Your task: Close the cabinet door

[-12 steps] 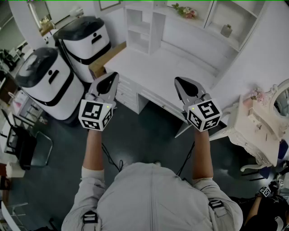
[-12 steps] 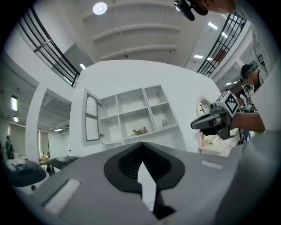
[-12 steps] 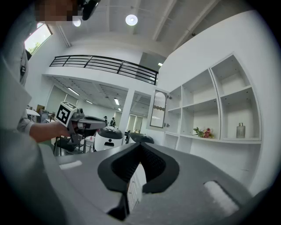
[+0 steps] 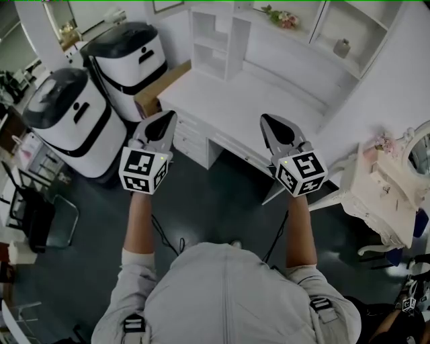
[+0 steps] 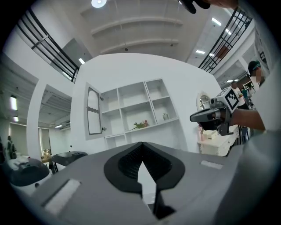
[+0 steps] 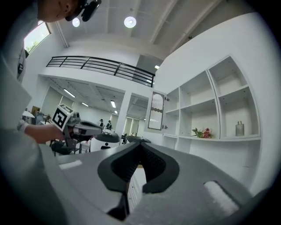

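Note:
The cabinet door, a narrow white frame with a glass pane, stands swung open at the left end of the white wall shelves. In the right gripper view the cabinet door is some way ahead and out of reach. My left gripper is held level over the front edge of the white desk, jaws shut and empty. At the same height beside it, my right gripper also has its jaws together with nothing in them.
Two white machines with black lids and a cardboard box stand at the left. An ornate white dressing table is at the right, a black chair at the far left. Flowers and a bottle sit on the shelves.

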Tool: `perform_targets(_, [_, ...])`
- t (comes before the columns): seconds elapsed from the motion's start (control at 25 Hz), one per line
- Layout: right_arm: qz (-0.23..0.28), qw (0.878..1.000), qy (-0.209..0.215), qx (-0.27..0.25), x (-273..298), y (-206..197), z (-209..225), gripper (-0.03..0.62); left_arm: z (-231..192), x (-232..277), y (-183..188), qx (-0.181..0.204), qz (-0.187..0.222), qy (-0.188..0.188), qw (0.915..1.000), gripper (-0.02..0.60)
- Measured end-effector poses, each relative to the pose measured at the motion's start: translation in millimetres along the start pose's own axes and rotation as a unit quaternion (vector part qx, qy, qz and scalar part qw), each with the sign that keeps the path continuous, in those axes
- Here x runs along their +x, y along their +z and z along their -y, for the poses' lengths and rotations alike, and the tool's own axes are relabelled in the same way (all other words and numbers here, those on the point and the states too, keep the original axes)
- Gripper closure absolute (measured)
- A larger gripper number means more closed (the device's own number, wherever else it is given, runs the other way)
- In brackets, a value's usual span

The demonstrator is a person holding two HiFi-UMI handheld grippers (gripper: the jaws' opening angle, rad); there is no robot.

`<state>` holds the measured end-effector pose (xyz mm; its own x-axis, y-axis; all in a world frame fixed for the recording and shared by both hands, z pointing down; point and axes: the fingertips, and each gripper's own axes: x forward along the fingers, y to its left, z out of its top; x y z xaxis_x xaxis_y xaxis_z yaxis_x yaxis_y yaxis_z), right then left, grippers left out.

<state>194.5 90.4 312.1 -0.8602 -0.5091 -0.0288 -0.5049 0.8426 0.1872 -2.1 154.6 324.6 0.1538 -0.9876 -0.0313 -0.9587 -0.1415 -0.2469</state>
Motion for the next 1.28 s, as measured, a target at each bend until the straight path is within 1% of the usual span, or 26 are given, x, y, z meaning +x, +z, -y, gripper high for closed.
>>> perform_targets(0.12, [0.014,1.0,0.001,0.023,9,4,-6,0.594,-13,-5,-5,-0.007,0.002,0.003,1.0,0.565])
perform_targets(0.32, [0.005,1.0,0.01,0.017,32,3,-27,0.594,-39,-18,-9,-0.008,0.017,-0.006,0.9998,0.565])
perform_targets(0.48, [0.007,1.0,0.009,0.027,50,3,-38,0.594,-65,-22,-21,-0.007,0.002,0.003,1.0,0.565])
perform_targets(0.56, [0.006,0.999,0.011,0.029,59,1,-40,0.594,-73,-19,-28,-0.002,-0.007,0.007,1.0,0.563])
perform_targets(0.68, [0.002,1.0,0.011,0.028,71,-5,-36,0.594,-80,-7,-38,-0.004,-0.015,0.006,0.9999,0.563])
perform_targets(0.8, [0.01,1.0,0.005,0.029,87,-8,-22,0.594,-90,12,-47,-0.01,-0.019,0.008,0.9997,0.563])
perform_targets(0.96, [0.019,0.999,0.004,0.028,115,-16,8,0.592,-104,47,-56,-0.016,-0.024,0.013,0.9995,0.563])
perform_targets(1.12, [0.024,0.999,0.02,0.034,160,-22,49,0.592,-124,96,-54,-0.009,-0.029,0.024,0.9993,0.563])
perform_targets(1.28, [0.031,0.998,0.044,0.042,210,-22,92,0.592,-146,149,-45,-0.014,-0.027,0.039,0.9988,0.563])
